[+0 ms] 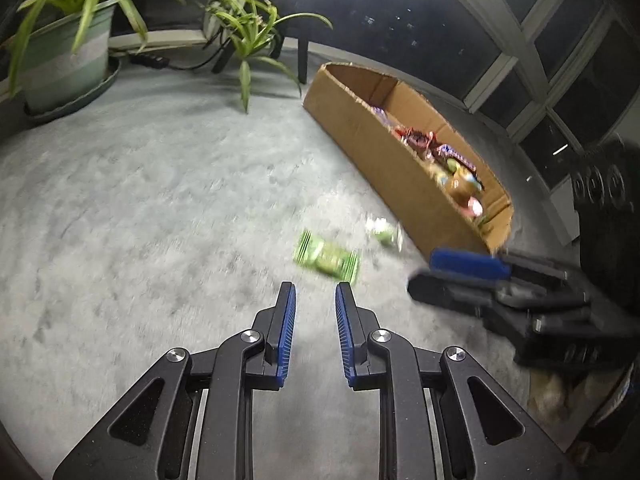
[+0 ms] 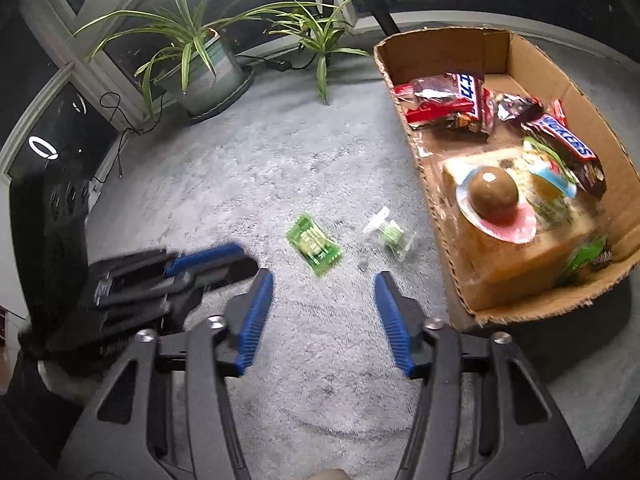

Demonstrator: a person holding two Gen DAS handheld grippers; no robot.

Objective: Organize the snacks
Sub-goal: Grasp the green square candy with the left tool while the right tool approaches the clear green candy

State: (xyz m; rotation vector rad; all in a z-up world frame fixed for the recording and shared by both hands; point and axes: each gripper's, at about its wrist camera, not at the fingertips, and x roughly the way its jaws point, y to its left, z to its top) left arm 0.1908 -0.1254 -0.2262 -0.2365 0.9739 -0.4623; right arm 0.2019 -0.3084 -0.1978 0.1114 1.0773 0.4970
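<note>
Plainly light and crinkly, the green packet (image 2: 314, 249) lies on the carpet (image 2: 280, 168) beside the box (image 2: 432, 208), best pinched by an edge; left tongs (image 1: 315, 286) pressed together, right tongs (image 2: 324, 276) spread, both empty.

The right gripper (image 2: 324, 284) hangs over grey carpet (image 2: 248, 168), fingers (image 2: 256, 312) apart with nothing between them. Just ahead lie two snacks — a green packet (image 2: 314, 245) and a clear wrapper (image 2: 390, 234). A cardboard box (image 2: 452, 248) of sweets sits right. The left gripper (image 2: 208, 260) shows blurred at left. Beyond stands a potted plant (image 2: 200, 60).
</note>
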